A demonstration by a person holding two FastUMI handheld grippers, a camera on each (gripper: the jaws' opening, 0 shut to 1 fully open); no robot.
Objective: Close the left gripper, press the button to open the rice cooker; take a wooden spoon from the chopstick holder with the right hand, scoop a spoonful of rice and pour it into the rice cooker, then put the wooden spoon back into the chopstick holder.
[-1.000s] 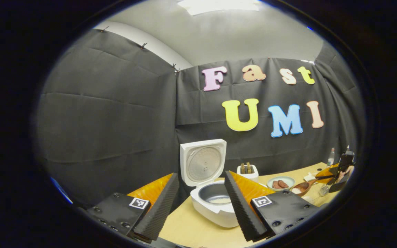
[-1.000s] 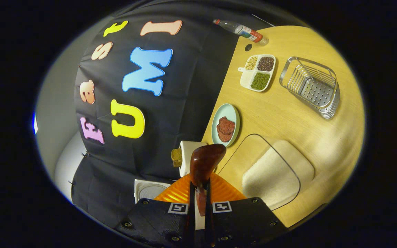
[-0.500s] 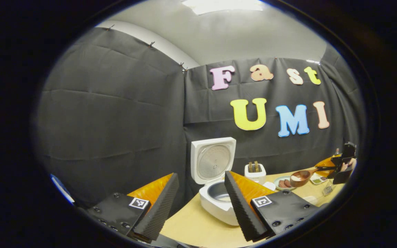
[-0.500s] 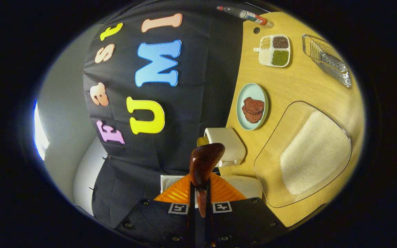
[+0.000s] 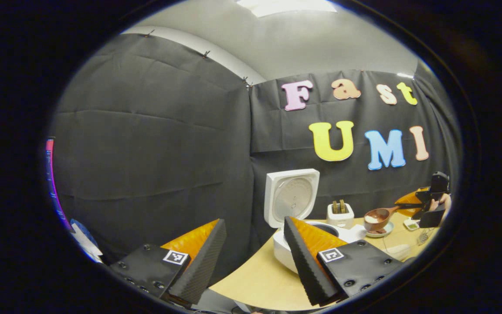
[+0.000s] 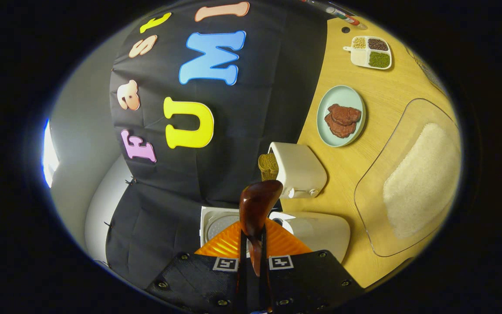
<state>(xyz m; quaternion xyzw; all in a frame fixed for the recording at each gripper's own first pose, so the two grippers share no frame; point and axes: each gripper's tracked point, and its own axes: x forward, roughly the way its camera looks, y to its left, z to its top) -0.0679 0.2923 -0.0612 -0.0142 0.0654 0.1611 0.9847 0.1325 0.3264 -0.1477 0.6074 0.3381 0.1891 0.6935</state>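
The right hand-held gripper (image 6: pixel 251 257) clamps the wooden spoon (image 6: pixel 256 208) near the open rice cooker (image 5: pixel 296 218); any tilt could spill rice onto the desk (image 6: pixel 355 161); the left hand-held gripper (image 5: pixel 251 257) hangs open.

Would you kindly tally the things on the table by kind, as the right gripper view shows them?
Appliances: 2, the rice cooker and the toaster.
Dishes: 2, the plate of patties and the divided dish.
Clear tubs of rice: 1.
Bottles: 1.
Total: 6.
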